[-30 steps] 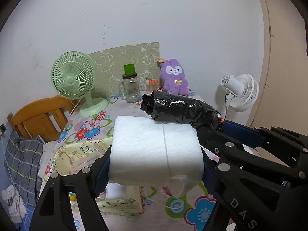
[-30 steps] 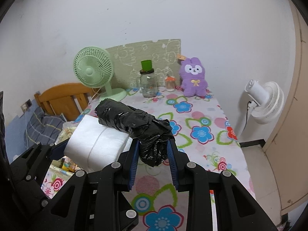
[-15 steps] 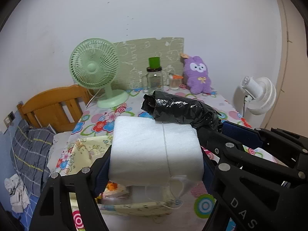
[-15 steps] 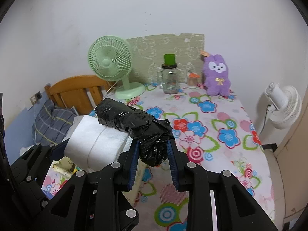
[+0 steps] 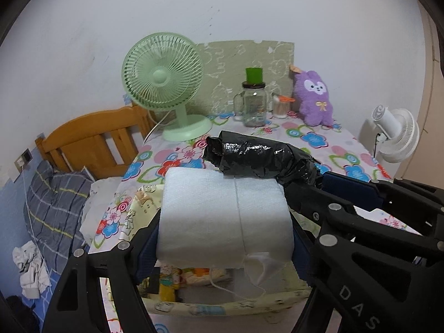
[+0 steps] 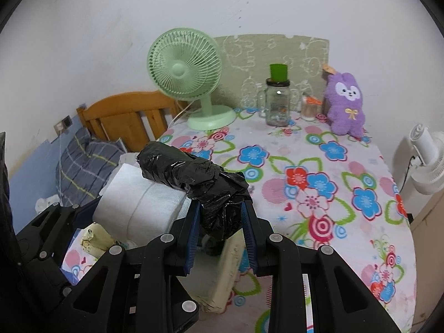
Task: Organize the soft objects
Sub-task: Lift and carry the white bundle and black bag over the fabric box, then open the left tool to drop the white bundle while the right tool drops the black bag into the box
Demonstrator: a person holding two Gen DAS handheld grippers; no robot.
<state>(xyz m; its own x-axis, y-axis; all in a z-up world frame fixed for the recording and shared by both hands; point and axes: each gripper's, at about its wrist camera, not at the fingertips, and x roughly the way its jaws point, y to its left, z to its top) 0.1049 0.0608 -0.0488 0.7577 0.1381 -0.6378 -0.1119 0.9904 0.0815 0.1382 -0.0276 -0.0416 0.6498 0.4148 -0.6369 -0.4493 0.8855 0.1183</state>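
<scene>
— Any readable text you can spot?
— Only the letters "DAS", raised on the black arm of your right gripper (image 5: 319, 176), low right in the left wrist view.
— Anything on the green panel (image 6: 277, 55) at the wall?
— Pale outline drawings, no words you can make out. Nothing else readable.

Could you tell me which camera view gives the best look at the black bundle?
The right wrist view: the black bundle shows along its whole length, down to the end pinched in the right gripper. The left wrist view shows the bundle lying across the back of the white foam block, its held end hidden behind that gripper's finger.
</scene>
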